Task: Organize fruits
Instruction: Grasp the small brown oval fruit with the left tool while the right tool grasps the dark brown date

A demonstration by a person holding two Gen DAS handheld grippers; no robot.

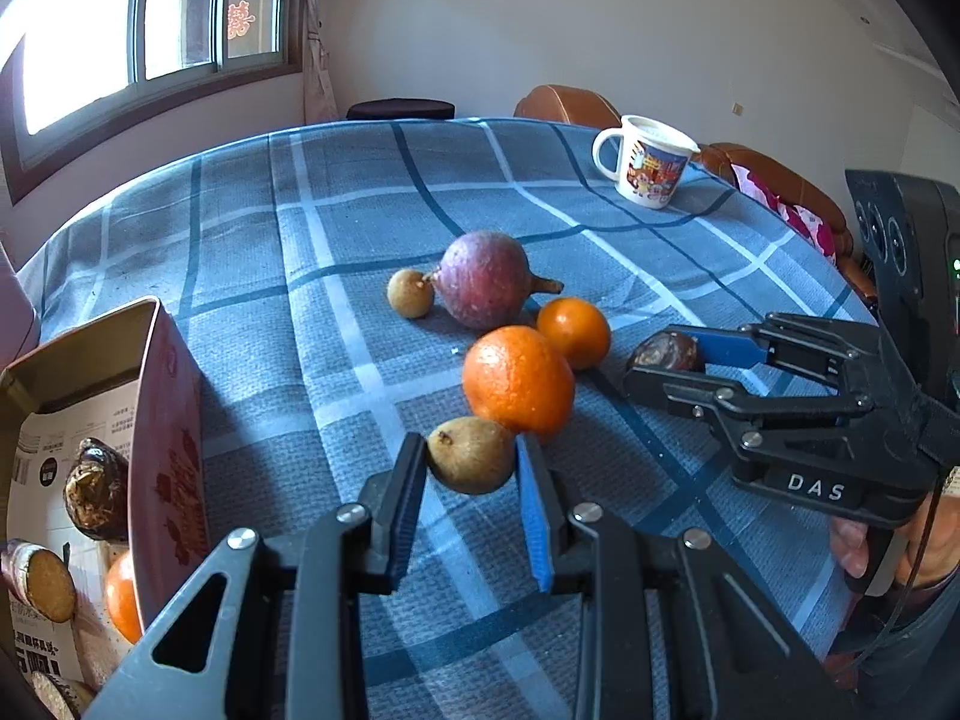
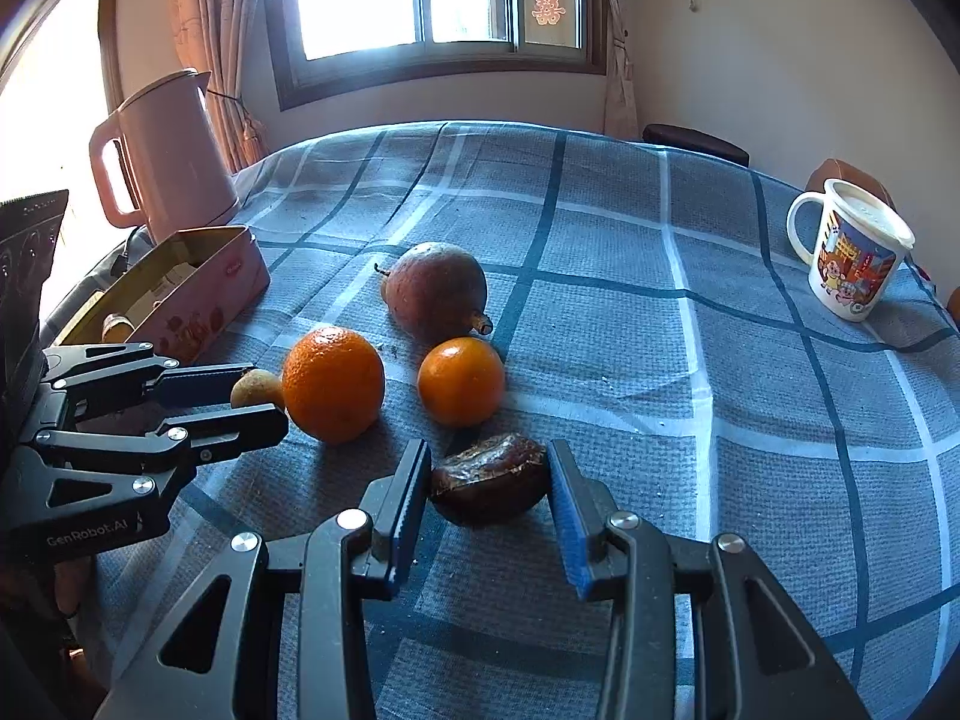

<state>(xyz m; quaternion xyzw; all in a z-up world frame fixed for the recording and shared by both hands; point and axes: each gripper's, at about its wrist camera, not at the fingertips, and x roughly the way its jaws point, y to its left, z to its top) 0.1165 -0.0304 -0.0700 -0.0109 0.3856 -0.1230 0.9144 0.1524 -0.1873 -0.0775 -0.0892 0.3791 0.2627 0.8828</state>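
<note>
My left gripper [image 1: 471, 461] is shut on a small brown-yellow fruit [image 1: 469, 450] that rests on the checked cloth, just in front of a large orange [image 1: 519, 378]. In the right wrist view my right gripper [image 2: 489, 471] is shut on a dark brown, flat chestnut-like fruit [image 2: 489, 483], also on the cloth. Behind them lie a smaller orange [image 1: 573, 333], a purple-red fruit with a stem [image 1: 486, 279] and another small brown fruit [image 1: 410, 293]. A pink box [image 1: 162, 420] at the left holds several fruits.
A printed white mug [image 2: 852, 258] stands at the far right of the table and a pink kettle [image 2: 168, 162] at the far left, behind the box. The blue checked tablecloth [image 2: 660, 360] covers the table. A brown sofa lies beyond its far edge.
</note>
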